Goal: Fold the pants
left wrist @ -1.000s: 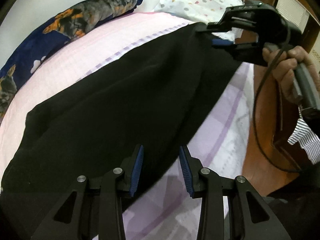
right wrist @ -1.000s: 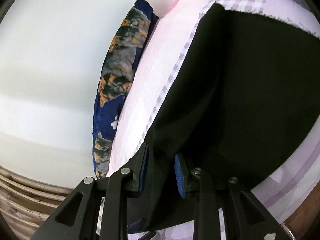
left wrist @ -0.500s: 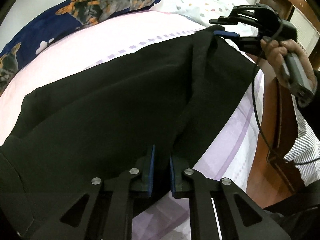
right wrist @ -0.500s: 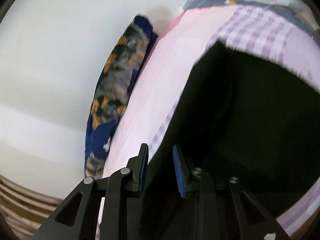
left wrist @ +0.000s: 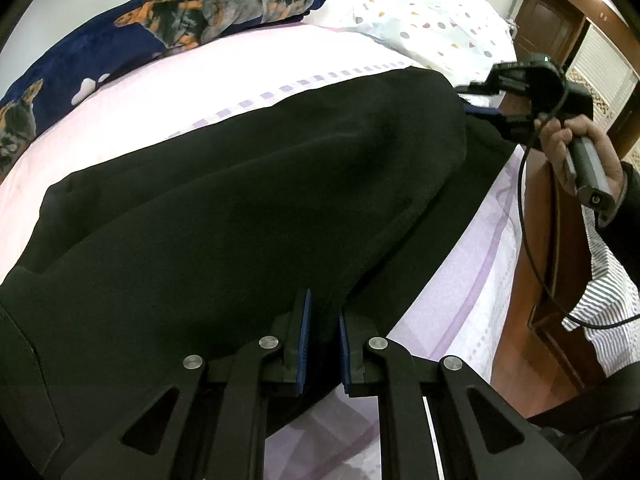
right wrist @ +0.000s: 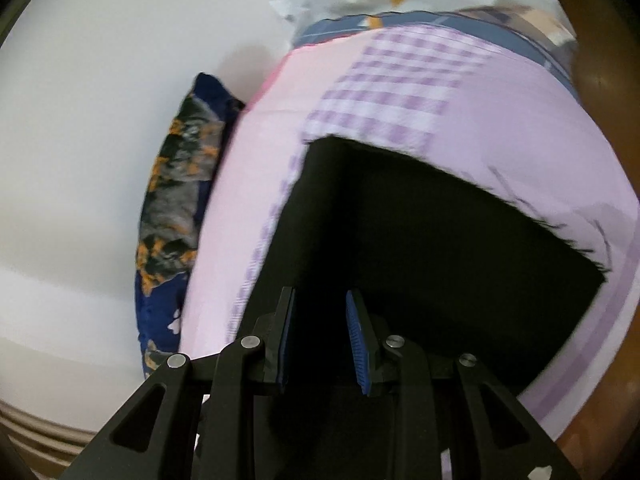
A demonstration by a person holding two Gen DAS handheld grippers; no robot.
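Observation:
Black pants [left wrist: 240, 208] lie across a pink and lilac bed sheet [left wrist: 168, 92], one leg folded over the other. My left gripper [left wrist: 323, 320] is shut on a fold of the near edge of the pants. My right gripper [left wrist: 476, 100] shows at the far right end of the pants, held in a hand. In the right wrist view the right gripper [right wrist: 320, 320] has its jaws a little apart, with black pants fabric [right wrist: 420, 248] between and under the blue pads. I cannot tell whether the pads pinch the cloth.
A navy dog-print blanket roll [left wrist: 160, 28] lies along the wall at the bed's far side. A white dotted pillow [left wrist: 432, 28] is at the head. A wooden bed frame and floor [left wrist: 552, 248] run along the right edge.
My left gripper closed on the near pants edge and lifted it across. The right gripper carried the leg end over the other leg and its jaws have widened.

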